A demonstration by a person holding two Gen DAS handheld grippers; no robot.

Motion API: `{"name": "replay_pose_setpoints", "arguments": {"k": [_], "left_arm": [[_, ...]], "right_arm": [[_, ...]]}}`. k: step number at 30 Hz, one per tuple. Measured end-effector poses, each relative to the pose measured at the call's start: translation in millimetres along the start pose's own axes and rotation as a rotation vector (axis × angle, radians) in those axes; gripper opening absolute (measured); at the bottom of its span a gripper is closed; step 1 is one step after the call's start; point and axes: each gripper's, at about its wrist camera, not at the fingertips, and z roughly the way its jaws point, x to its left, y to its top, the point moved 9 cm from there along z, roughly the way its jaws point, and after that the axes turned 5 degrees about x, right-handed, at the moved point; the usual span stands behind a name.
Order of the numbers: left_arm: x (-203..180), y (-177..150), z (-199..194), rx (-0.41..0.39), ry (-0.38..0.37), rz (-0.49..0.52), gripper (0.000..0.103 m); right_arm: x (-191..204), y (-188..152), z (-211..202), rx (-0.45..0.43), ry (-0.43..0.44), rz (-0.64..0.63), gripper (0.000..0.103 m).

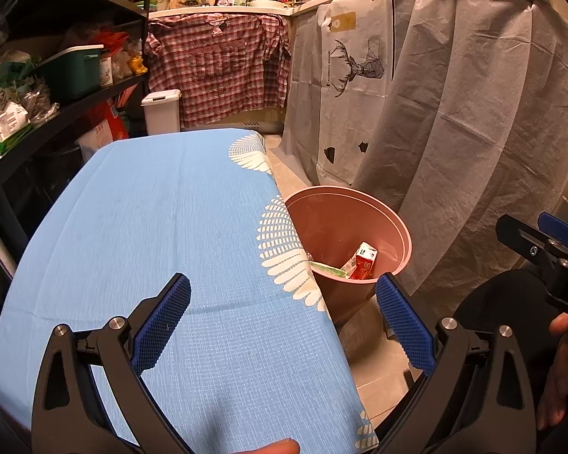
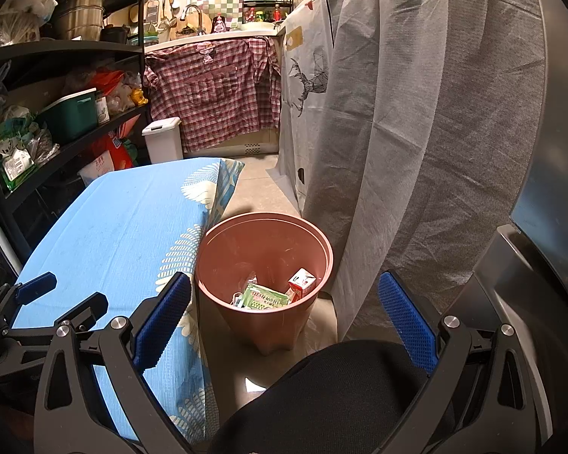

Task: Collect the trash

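Gaping wide with nothing between its blue pads, the left gripper (image 1: pixel 282 321) hovers over the blue tablecloth (image 1: pixel 163 227). The right gripper (image 2: pixel 284 317) is equally spread and empty, above the floor beside the table. Just past both, a pink bin (image 2: pixel 265 261) stands on the floor against the table's edge, containing a red carton (image 2: pixel 302 282) and a green packet (image 2: pixel 263 297).

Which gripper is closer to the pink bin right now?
Right, probably. The right gripper hangs open just short of the pink bin, facing it. The left gripper hangs open over the blue tablecloth, bin alongside.
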Motion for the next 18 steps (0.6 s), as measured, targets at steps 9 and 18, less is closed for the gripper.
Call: {"name": "replay_pose_setpoints", "arguments": {"k": [9, 18], "left_arm": [[-0.7, 0.6, -0.9, -0.002, 0.002, 0.001, 0.095], [-2.3, 4.4, -4.8, -0.014, 0.005, 0.013, 0.095]], "right_arm": [[0.1, 0.0, -0.1, 0.000, 0.000, 0.000, 0.097], [0.4, 0.0, -0.2, 0.000, 0.000, 0.000, 0.097]]}}
